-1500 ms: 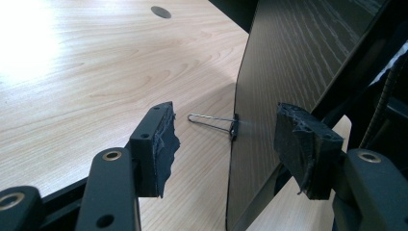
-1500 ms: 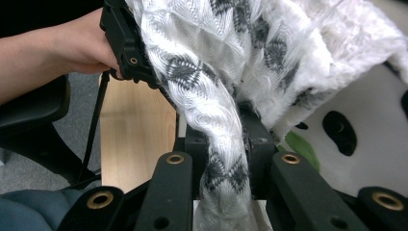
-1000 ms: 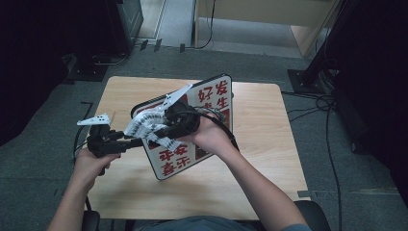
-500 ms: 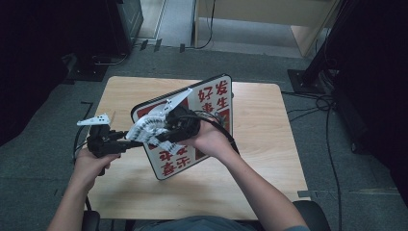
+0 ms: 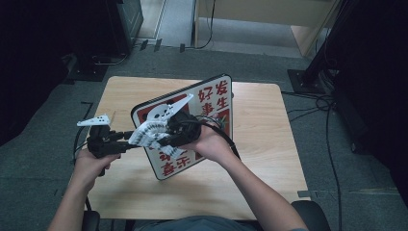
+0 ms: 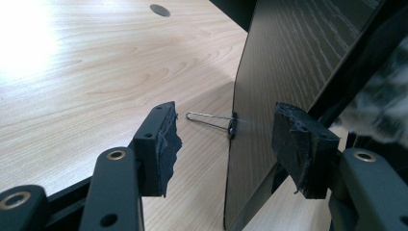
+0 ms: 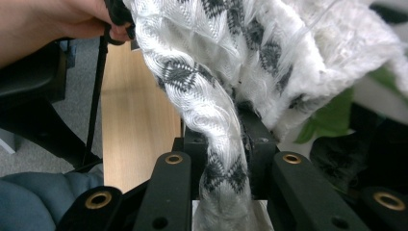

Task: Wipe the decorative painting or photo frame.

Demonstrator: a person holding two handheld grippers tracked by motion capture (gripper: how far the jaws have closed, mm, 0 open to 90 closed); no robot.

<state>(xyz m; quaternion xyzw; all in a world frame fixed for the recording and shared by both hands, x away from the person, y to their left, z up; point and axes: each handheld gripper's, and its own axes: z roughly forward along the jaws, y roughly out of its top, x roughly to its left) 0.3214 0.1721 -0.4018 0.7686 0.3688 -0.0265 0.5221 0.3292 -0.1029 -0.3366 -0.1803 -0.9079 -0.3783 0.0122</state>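
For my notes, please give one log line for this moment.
left gripper: open around board edge | right gripper: shut on white cloth | board: tilted on table

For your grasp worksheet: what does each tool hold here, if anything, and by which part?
The right tool is shut on the white patterned cloth, pinching a bunched, rope-like fold. The left tool holds nothing; its open jaws straddle the board's edge.

White black-patterned cloth (image 7: 211,110), bunched, pinched in tool (image 7: 226,185)
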